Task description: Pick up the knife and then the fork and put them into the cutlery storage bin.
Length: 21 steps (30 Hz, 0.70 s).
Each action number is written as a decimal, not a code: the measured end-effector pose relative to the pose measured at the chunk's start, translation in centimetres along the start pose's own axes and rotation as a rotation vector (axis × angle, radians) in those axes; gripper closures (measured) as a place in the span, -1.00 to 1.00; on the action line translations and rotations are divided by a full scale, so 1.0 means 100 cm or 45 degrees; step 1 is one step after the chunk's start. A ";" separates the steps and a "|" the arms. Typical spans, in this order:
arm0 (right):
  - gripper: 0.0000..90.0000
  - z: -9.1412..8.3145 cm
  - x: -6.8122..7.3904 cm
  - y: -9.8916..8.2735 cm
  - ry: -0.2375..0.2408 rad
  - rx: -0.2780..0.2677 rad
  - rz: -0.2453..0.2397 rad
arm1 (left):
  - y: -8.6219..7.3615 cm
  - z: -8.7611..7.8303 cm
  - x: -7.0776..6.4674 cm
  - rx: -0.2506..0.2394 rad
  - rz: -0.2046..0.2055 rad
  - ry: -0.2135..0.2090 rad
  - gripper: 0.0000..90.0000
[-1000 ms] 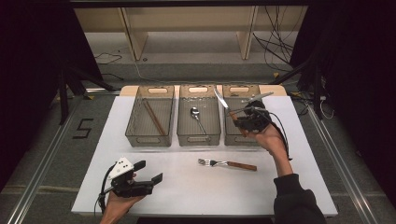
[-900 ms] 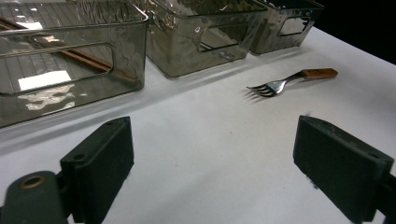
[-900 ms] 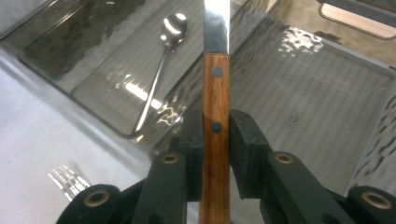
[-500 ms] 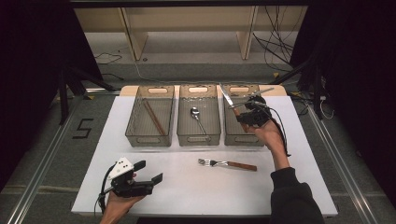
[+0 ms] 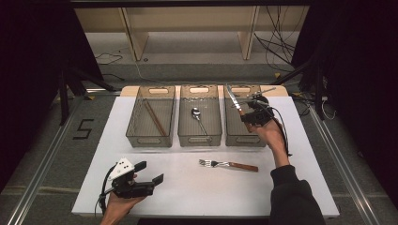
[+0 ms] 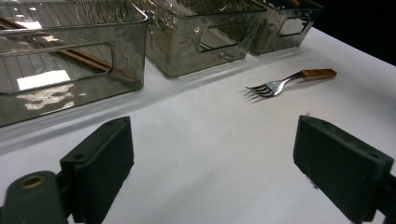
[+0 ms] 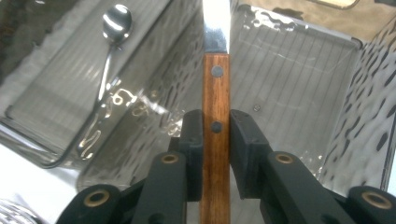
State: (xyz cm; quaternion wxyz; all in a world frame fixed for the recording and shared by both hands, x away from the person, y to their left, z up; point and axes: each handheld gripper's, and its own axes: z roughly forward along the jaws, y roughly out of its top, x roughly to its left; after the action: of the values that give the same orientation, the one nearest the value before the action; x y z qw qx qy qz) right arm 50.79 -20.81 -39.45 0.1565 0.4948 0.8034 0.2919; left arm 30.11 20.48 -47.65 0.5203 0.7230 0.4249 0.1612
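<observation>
Nearest the front edge of the table (image 5: 300, 187), toward its left corner, the left gripper (image 5: 149, 172) rests in the person's hand with its jaws wide apart and nothing between them; in the left gripper view only bare white surface lies between the two black pads. A little farther in, right of the middle, the fork (image 5: 228, 164) lies flat on the table, tines pointing left, not yet sorted, and looks like the one piece left to put away. Behind it stand three clear bins side by side along the back edge: the left bin (image 5: 136, 138) holds chopsticks (image 5: 153, 117), the middle bin (image 5: 185, 138) holds a spoon (image 5: 199, 120), so those two seem done. Over the right bin (image 5: 232, 138) the right gripper (image 5: 245, 115) has its jaws clamped on the wooden handle of a knife (image 5: 233, 100) (the right gripper view shows both pads pressed against the handle, blade pointing away over the bin's ribbed floor). The knife is in the air above that bin, tilted up and to the left, not yet released, and the bin looks otherwise bare. By my reckoning the sorting is past halfway: the knife has to go down, then the fork.
</observation>
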 end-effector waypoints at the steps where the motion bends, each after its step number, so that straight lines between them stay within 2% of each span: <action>1: 0.70 0.001 -0.001 0.000 -0.002 0.007 0.003 | 0.000 0.000 0.000 -0.001 0.000 0.000 -0.74; 11: 0.70 0.010 -0.004 0.000 -0.007 0.038 0.033 | 0.000 0.000 0.000 -0.001 0.000 0.000 -0.74; 13: 0.66 0.012 -0.004 0.000 0.010 0.049 0.033 | 0.000 0.000 0.000 -0.002 0.000 0.000 -0.74; 15: 0.41 0.013 -0.004 0.000 0.048 0.051 0.048 | 0.000 0.000 0.000 -0.001 0.002 0.000 -0.74; 17: 0.36 0.012 -0.003 0.000 0.096 0.047 0.047 | 0.000 0.000 0.000 -0.001 0.000 0.001 -0.74; 21: 0.29 0.007 0.001 0.000 0.126 0.025 0.016 | 0.000 0.000 0.000 -0.001 0.001 0.001 -0.74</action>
State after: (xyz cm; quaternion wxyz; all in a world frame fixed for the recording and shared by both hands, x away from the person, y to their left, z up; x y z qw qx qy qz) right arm 51.11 -20.47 -39.99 0.1097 0.4862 0.8100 0.3090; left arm 30.10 20.50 -47.62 0.5204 0.7228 0.4249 0.1618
